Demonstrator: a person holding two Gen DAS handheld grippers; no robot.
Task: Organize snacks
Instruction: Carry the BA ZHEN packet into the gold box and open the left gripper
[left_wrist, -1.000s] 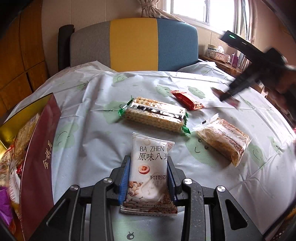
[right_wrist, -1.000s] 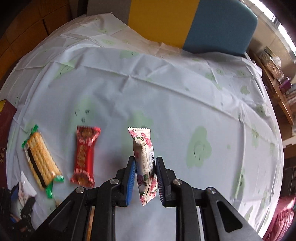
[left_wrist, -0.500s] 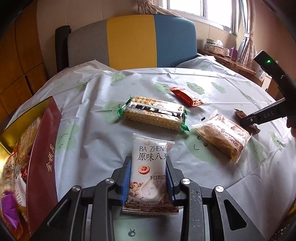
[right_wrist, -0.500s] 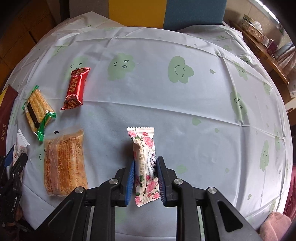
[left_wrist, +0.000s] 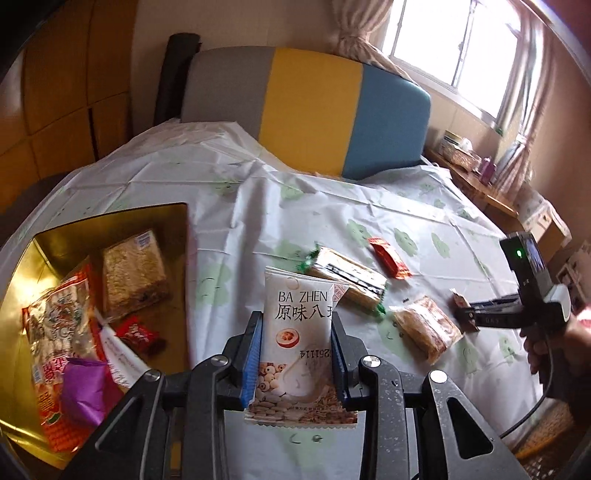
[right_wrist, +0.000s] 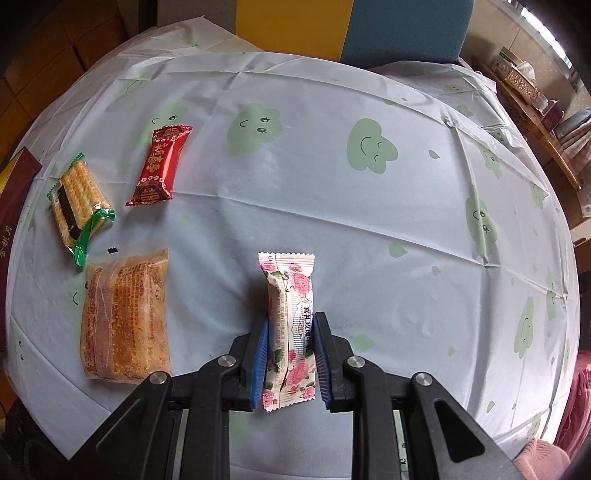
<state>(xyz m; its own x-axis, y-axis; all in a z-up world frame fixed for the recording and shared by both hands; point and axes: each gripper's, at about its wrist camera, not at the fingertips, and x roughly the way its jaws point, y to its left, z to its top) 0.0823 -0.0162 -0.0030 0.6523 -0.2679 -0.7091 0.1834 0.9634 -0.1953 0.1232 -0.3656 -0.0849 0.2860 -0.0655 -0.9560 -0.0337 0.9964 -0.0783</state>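
Left gripper (left_wrist: 295, 354) lifted white packet (left_wrist: 301, 332), gold box (left_wrist: 110, 229) revealed

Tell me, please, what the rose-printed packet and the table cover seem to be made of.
Rose-printed packet: probably thin plastic film, slightly glossy; its ends are crimped and serrated. Table cover: likely thin plastic sheet, smooth, with sharp fold creases and soft sheen, though coated cloth is possible.

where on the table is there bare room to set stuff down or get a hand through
Bare cloth spreads right of and beyond the rose-print snack held in the right gripper, out to the table edge. Crowded: the cluster to its left, the red packet, cracker pack and clear-wrapped cake. The gold box is mostly filled.
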